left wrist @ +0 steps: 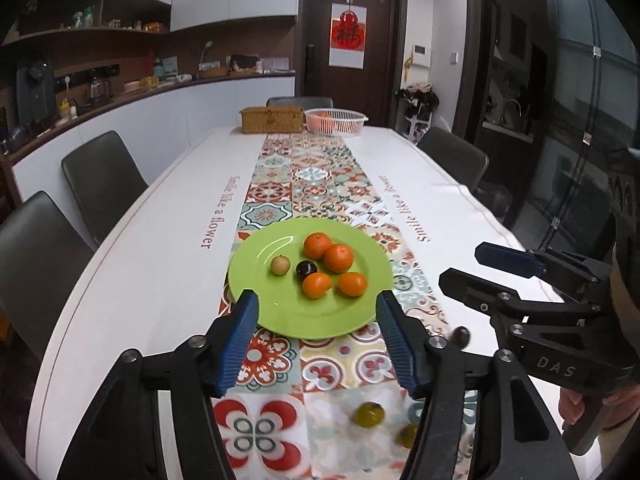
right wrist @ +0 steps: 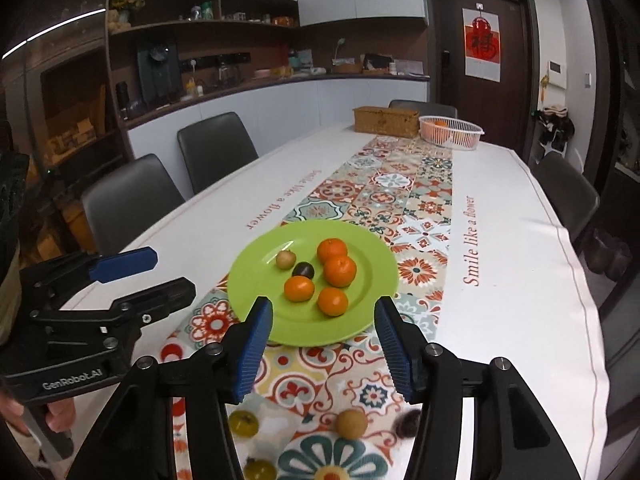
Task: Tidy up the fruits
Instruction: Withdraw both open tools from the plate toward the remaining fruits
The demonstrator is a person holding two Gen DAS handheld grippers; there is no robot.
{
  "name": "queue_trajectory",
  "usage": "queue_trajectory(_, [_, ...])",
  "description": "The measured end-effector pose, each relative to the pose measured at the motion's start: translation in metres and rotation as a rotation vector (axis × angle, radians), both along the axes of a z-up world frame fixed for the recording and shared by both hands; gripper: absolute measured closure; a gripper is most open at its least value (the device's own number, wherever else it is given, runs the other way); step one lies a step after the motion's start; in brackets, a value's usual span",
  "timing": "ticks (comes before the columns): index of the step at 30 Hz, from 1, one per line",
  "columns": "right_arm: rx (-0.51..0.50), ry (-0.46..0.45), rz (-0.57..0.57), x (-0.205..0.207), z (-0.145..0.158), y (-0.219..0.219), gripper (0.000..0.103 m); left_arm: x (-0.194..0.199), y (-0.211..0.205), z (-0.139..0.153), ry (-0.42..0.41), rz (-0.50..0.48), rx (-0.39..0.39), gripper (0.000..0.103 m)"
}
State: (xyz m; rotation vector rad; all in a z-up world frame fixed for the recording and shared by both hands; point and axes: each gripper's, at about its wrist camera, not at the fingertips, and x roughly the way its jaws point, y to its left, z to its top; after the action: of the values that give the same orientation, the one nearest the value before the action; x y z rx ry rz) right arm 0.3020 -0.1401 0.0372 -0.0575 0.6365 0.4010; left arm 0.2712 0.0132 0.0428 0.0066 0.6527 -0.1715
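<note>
Left gripper: the black left gripper with blue ribbed pads hung spread above the near rim of the plate, nothing between its jaws.
Right gripper: the black right gripper with blue ribbed pads was likewise spread and empty, just beside the left one.
Plate: the round lime-green plate sat on the patterned tile-print table runner, carrying four orange mandarins, one small tan round fruit and one small dark purple fruit.
Loose fruit: olive-green fruits lay on the runner nearer than the plate, below the grippers.
Right view only: a tan longan-like fruit on the runner between the right fingers, with a blurred dark fruit just beside it.
Left view only: a small dark fruit near the runner's right edge.
Far end: a woven rectangular wicker box and a white slotted plastic basket holding orange fruit.
Open room: bare white tablecloth flanked the runner on both sides out to the table edges.
</note>
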Motion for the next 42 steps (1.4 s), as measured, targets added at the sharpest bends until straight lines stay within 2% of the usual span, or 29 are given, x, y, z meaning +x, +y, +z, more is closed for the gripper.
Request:
queue_trajectory(8, [-0.012,-0.052,-0.027,-0.042,0.013,-0.018,0.046,-0.042,-0.014,0.014,-0.038,0.017,0.021,0.035])
queue_trajectory(15, [-0.016,-0.057,-0.013,-0.067,0.011,-0.032,0.046,-0.068,-0.029,0.012,-0.025,0.034,-0.009,0.032])
queue_trajectory(28, [-0.057,-0.036,0.032,-0.091,-0.008,-0.048,0.046,-0.094,-0.047,-0.023,0.049,0.069,-0.015,0.031])
queue_trajectory(35, [-0.093,-0.017,0.079,-0.091,-0.026,-0.048,0.046,-0.097,-0.052,-0.045,0.082,0.097,-0.003,0.031])
queue_trajectory(42, [-0.111,0.023,0.118,-0.081,-0.047,-0.048,0.046,-0.094,-0.062,-0.067,0.109,0.079,0.012,0.032])
